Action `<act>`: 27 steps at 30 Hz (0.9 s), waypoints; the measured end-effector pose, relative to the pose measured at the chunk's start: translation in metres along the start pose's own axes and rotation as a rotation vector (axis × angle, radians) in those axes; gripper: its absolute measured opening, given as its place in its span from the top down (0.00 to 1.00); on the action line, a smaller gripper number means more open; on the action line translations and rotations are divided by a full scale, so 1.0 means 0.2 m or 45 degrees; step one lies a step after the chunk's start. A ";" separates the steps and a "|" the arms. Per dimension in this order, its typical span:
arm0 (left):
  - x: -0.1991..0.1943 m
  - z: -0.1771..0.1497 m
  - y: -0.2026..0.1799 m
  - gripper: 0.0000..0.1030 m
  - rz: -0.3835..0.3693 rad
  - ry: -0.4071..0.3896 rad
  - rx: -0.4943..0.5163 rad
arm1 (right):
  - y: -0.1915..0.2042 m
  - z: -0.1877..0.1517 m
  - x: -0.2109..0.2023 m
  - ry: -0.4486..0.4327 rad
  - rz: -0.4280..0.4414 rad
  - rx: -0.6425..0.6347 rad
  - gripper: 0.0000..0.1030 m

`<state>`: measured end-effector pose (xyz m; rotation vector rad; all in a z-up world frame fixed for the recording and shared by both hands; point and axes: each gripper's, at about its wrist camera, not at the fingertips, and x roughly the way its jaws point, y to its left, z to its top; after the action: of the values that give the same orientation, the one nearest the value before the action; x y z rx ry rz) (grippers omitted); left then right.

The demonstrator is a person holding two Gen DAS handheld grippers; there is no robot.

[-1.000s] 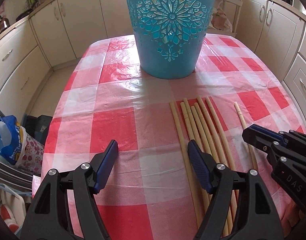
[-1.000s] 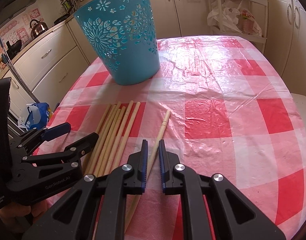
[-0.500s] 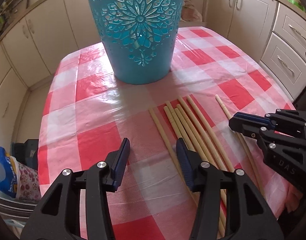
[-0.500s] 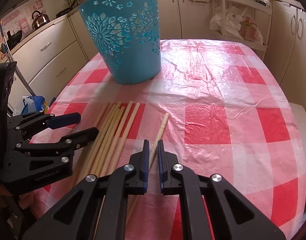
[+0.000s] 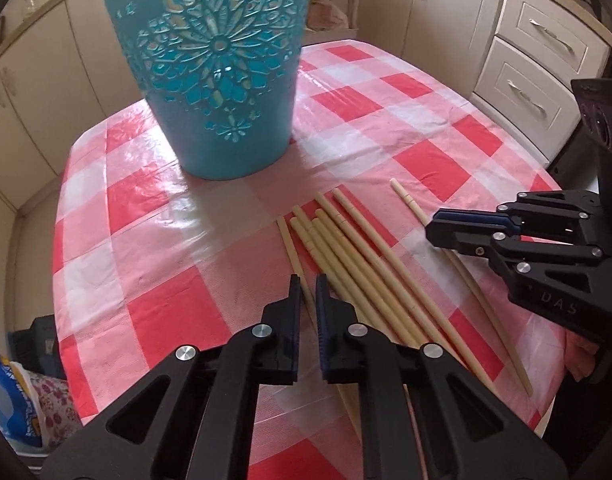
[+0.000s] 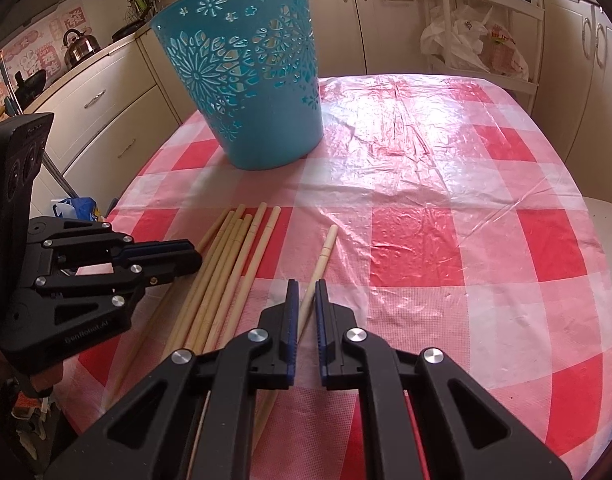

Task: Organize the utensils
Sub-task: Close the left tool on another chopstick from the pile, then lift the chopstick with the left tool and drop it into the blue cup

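Observation:
Several long bamboo chopsticks [image 5: 345,248] [image 6: 230,264] lie side by side on the red-and-white checked tablecloth [image 5: 154,312], in front of a tall turquoise cut-out basket [image 5: 218,80] [image 6: 246,80]. My left gripper [image 5: 306,284] [image 6: 190,254] is closing its jaws on the leftmost chopstick [image 5: 286,240], which runs between the blue pads. One chopstick [image 6: 325,248] [image 5: 405,200] lies apart to the right, and my right gripper [image 6: 304,288] [image 5: 433,228] is shut on it low over the cloth.
Cream kitchen cabinets [image 5: 537,64] ring the table. Plastic bags [image 5: 10,396] sit on the floor past the left edge. A white rack with bags [image 6: 477,40] stands beyond the far end, and a kettle [image 6: 80,46] is on the counter.
The left gripper's jaws went from wide apart to nearly together around the leftmost chopstick, and the gripper rolled and shifted right. The right gripper kept still on the lone chopstick.

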<state>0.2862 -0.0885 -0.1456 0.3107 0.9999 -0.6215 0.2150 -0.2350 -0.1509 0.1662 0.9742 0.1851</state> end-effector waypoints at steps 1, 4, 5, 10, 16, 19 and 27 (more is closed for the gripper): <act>0.00 0.00 0.00 0.92 0.025 0.010 -0.006 | 0.00 0.00 0.00 0.000 0.000 0.000 0.91; 0.00 0.01 0.00 0.81 0.093 0.028 -0.023 | 0.01 0.00 0.00 -0.001 -0.008 -0.007 0.91; 0.00 0.01 0.00 0.77 0.114 0.033 -0.031 | 0.01 0.00 0.00 -0.002 -0.011 -0.011 0.91; 0.02 0.03 0.02 0.61 0.154 0.044 -0.110 | 0.02 0.00 0.01 -0.003 -0.015 -0.014 0.91; 0.03 0.03 0.00 0.87 0.156 0.007 -0.152 | 0.02 0.00 0.01 -0.004 -0.014 -0.031 0.91; 0.03 0.03 -0.04 0.95 0.169 -0.007 -0.136 | 0.03 0.00 0.01 -0.001 -0.014 -0.038 0.91; 0.04 0.04 -0.07 0.95 0.210 -0.005 -0.119 | 0.04 0.00 0.01 0.000 -0.033 -0.070 0.91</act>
<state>0.2854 -0.1071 -0.1476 0.3053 0.9855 -0.4246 0.2161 -0.2258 -0.1510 0.1030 0.9694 0.1877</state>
